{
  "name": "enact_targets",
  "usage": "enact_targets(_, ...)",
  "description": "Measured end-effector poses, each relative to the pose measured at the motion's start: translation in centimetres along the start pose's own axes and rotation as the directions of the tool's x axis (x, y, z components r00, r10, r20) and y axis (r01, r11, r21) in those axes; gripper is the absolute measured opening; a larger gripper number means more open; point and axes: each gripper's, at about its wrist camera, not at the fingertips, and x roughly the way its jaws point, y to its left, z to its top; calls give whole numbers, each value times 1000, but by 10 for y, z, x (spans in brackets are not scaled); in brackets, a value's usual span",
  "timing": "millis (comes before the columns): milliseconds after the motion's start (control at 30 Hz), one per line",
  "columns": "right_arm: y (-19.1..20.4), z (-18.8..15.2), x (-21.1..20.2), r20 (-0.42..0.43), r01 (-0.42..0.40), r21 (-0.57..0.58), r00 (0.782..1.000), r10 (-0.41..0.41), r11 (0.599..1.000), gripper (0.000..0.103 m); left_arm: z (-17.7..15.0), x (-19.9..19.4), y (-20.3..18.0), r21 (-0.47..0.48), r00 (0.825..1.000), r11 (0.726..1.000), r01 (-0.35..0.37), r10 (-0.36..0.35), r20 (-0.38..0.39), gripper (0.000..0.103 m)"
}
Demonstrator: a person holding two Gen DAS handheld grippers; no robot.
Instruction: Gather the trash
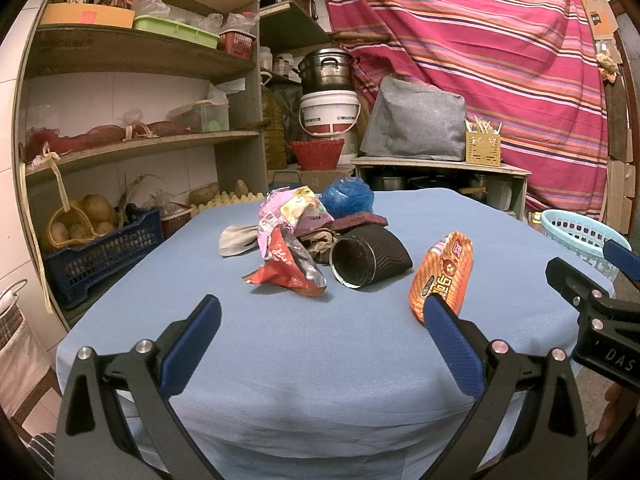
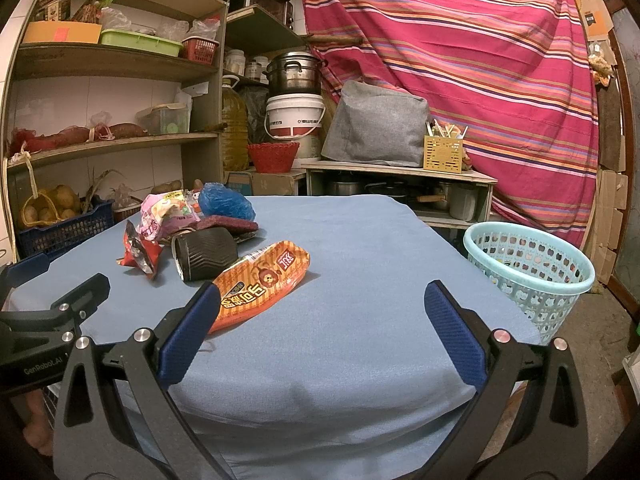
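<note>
Trash lies on the blue-covered table (image 1: pixel 320 360): an orange snack packet (image 1: pixel 444 272) (image 2: pixel 262 284), a black ribbed cup on its side (image 1: pixel 370 258) (image 2: pixel 206 254), a red foil wrapper (image 1: pixel 288 268) (image 2: pixel 138 250), a pink wrapper (image 1: pixel 288 210) (image 2: pixel 164 210), a blue plastic bag (image 1: pixel 346 198) (image 2: pixel 226 202) and a dark red pad (image 1: pixel 360 221) (image 2: pixel 230 225). A light blue basket (image 2: pixel 528 272) (image 1: pixel 580 236) stands on the floor right of the table. My left gripper (image 1: pixel 320 314) is open and empty over the table's near edge. My right gripper (image 2: pixel 320 308) is open and empty, its left finger just in front of the orange packet.
Wooden shelves (image 1: pixel 132 140) with boxes, potatoes and a dark blue crate (image 1: pixel 100 252) stand at the left. Behind the table are a white bucket (image 1: pixel 330 112), a steel pot, a low cabinet (image 1: pixel 440 172) with a grey bag, and a striped red curtain (image 1: pixel 500 60).
</note>
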Motion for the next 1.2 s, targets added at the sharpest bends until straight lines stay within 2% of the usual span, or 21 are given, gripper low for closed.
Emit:
enact_targets(433, 3, -1, 3, -2, 1, 0, 1000, -1, 1000, 99, 0, 0, -1, -1, 1000, 1000, -1, 1, -1, 99)
enact_targets(800, -8, -2, 12, -14, 14, 17, 1000, -14, 1000, 99, 4, 4, 8, -20, 1000, 1000, -23, 23, -8, 99)
enact_targets(1033, -3, 15, 30, -50, 21, 37, 999, -19, 999, 99, 30, 16, 33, -39, 997, 996, -76, 77, 20, 99)
enact_targets(1200, 11, 22, 48, -87, 10, 1, 996, -10, 1000, 99, 52, 30, 54, -30, 993, 994, -109, 110, 43, 99)
